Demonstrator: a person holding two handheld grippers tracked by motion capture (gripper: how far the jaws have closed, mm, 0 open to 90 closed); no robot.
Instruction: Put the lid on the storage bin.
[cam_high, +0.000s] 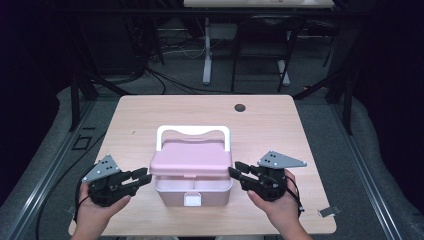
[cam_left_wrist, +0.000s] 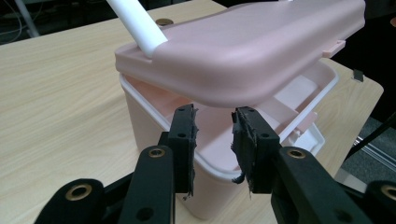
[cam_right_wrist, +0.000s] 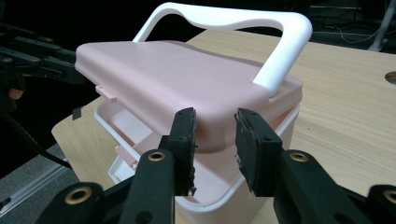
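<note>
A pink box (cam_high: 192, 192) with a white latch (cam_high: 192, 200) stands near the table's front edge. Its pink lid (cam_high: 191, 159) is tilted up at the front, and the white handle (cam_high: 192, 131) stands behind it. My left gripper (cam_high: 146, 179) reaches the lid's left edge and my right gripper (cam_high: 233, 171) its right edge. In the left gripper view the lid (cam_left_wrist: 243, 51) hangs just above the gripper (cam_left_wrist: 214, 123), whose jaws stand apart with nothing between them. The right gripper (cam_right_wrist: 215, 123) is the same under the lid (cam_right_wrist: 177, 79). Whether the lid rests on the tips I cannot tell.
The light wooden table (cam_high: 270, 130) has a round cable hole (cam_high: 240, 107) at the back. A small metal clip (cam_high: 328, 211) lies at the front right corner. Dark stands, cables and table legs fill the floor beyond the far edge.
</note>
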